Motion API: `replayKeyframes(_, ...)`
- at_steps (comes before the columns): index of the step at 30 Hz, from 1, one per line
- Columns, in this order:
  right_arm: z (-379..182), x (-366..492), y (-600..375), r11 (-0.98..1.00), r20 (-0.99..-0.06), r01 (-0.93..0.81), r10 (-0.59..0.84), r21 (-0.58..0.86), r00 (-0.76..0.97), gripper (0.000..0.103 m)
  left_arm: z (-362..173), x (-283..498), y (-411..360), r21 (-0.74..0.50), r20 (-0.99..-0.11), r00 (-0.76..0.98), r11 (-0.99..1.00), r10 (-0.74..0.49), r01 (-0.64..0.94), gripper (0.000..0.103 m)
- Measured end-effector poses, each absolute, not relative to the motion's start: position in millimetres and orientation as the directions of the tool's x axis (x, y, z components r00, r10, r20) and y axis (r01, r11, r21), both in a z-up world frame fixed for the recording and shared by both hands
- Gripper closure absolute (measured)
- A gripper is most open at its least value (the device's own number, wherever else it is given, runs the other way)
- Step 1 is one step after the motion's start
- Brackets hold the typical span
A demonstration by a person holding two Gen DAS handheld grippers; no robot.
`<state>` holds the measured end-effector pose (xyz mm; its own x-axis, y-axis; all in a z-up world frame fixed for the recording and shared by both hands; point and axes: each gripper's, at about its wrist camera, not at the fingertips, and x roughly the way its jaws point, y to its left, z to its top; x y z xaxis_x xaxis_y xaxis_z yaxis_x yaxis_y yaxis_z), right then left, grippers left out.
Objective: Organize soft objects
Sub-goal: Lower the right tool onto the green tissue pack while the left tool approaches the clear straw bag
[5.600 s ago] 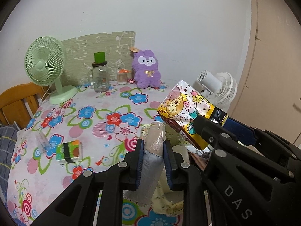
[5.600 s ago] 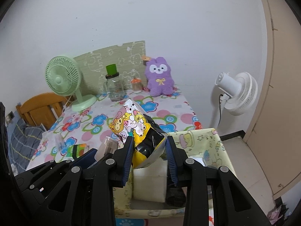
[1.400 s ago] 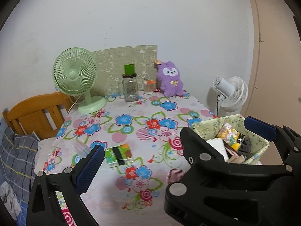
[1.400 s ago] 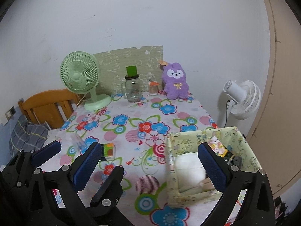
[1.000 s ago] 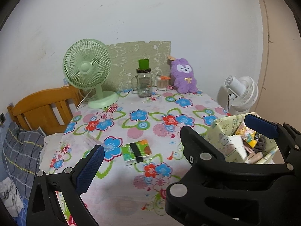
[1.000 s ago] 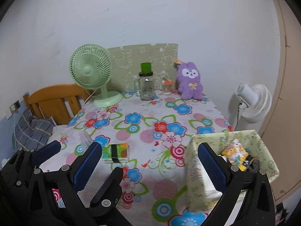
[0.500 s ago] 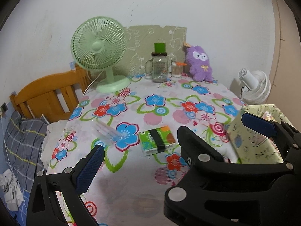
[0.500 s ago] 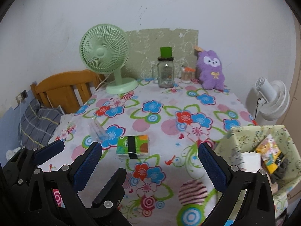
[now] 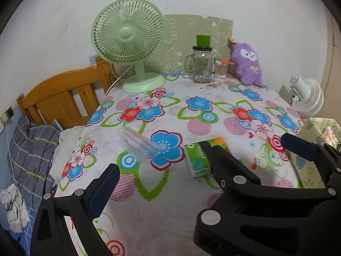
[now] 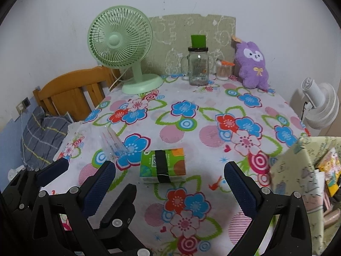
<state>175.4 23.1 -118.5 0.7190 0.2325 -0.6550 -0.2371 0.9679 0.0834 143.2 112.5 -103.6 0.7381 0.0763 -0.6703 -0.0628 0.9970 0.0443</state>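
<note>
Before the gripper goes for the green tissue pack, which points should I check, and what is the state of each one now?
1. Right gripper open wide enough for the pack: ok.
2. Left gripper open and holding nothing: ok.
3. Green tissue pack lies flat on the tablecloth, ahead of the right gripper and between its fingers: ok.
4. Clear plastic pack lies apart from the tissue pack, to its left: ok.
5. Fabric basket stands at the right with its top open: ok.
6. Free room left inside the basket: cannot tell, only part of it shows.
</note>
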Motion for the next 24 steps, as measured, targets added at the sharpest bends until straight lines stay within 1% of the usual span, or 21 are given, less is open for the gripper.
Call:
replayKeyframes(6,-130.3,193.3,36.5,0.967,-0.674,-0.241,0.234,0.085,0.701,0.0,-113.7,158.2,126.0,0.045,-0.688,0.718,0.994,0.101,-0.097,0.005)
replayKeyframes(15,-150.0,218.1,48.0,0.966,-0.711,-0.25,0.226,0.072,0.666,0.0,-131.7,176.5,135.8,0.041,-0.719,0.686,0.993,0.107,-0.112,0.005)
replayKeyframes(22,-165.2,230.5,51.9,0.968,-0.742,-0.24,0.216,0.076,0.635,0.0,-144.6,186.7,140.0,0.042,-0.744,0.66,0.992,0.109,-0.116,0.008)
replayKeyframes(23,-167.3,232.4,52.6,0.968,-0.746,-0.241,0.214,0.074,0.63,0.001,-146.6,188.0,140.7,0.04,-0.748,0.655,0.992,0.108,-0.118,0.008)
replayKeyframes(24,-168.9,233.6,53.3,0.968,-0.75,-0.242,0.213,0.073,0.627,0.003,-148.0,188.7,141.1,0.04,-0.751,0.652,0.992,0.108,-0.119,0.008)
